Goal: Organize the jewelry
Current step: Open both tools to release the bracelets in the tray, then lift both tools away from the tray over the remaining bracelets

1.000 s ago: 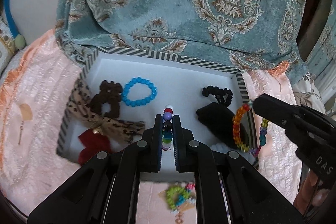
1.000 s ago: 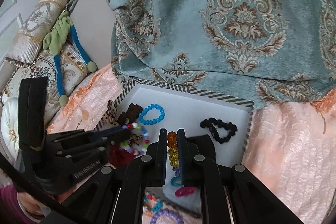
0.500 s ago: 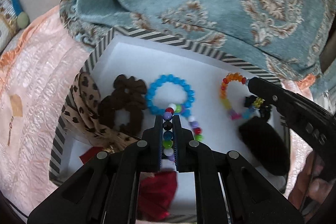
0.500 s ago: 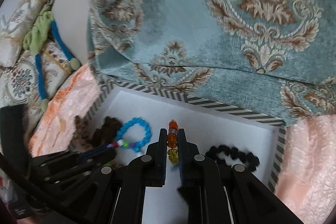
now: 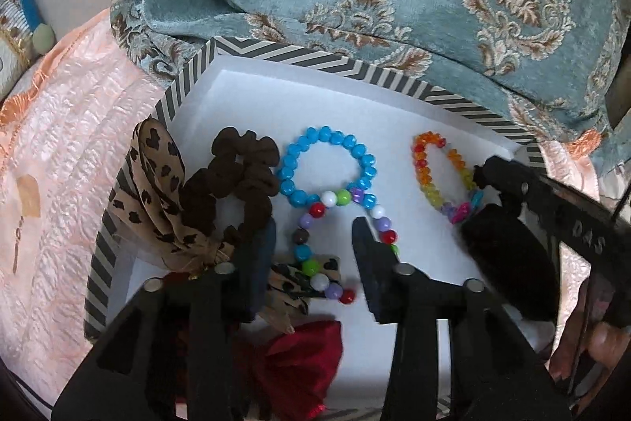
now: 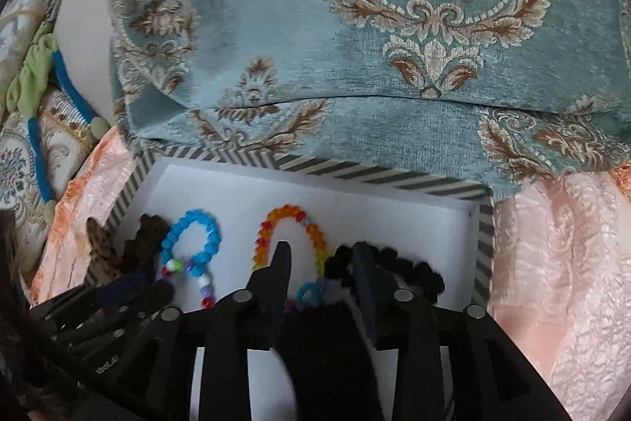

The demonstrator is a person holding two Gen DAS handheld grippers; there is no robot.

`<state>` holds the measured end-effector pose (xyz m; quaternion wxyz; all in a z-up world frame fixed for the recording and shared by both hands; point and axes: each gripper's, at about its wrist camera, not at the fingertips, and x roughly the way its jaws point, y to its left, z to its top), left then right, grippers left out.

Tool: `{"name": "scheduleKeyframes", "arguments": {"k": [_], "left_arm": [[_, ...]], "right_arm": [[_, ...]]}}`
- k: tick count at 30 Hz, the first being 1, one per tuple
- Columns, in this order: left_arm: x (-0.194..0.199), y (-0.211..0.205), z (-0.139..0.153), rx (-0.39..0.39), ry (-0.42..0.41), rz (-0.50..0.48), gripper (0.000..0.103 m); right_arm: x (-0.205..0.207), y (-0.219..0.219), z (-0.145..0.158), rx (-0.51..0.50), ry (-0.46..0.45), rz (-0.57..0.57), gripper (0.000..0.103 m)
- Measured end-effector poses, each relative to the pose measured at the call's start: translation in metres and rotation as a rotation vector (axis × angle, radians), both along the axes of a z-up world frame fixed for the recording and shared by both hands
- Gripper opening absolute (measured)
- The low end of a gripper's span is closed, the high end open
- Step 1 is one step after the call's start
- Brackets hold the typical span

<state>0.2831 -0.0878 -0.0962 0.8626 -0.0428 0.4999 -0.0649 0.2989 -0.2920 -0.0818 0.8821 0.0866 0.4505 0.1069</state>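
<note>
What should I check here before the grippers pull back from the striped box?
1. Left gripper open, multicolor bracelet released: ok.
2. Right gripper open, rainbow bracelet released: ok.
3. Both bracelets lie inside the striped box: ok.
4. Multicolor bracelet apart from the blue bracelet: not ok, they overlap.
5. Beads free of the left fingers: cannot tell, one strand runs right beside a finger.
6. Rainbow bracelet's near end clear of the black pouch: cannot tell, it is hidden.
</note>
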Motion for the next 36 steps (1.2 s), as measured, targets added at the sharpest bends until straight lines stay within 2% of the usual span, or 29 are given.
{"name": "scheduleKeyframes", "arguments": {"k": [12,23,36], "left_arm": [[-0.046,0.003,0.035,0.046,-0.083,-0.017,0.044],[-0.106,0.015,0.065,0.116,-0.198,-0.009,0.044],[-0.160,0.031,0.074,0.113,-0.218,0.000,0.044]], "right_arm": [[-0.057,0.020,0.031,-0.012,-0.052,0.034,0.041],[-0.113,0.039,0.054,-0.013,-0.094,0.066,0.042],[-0.178,0.045,0.069,-0.010,-0.121,0.085,0.042]]}}
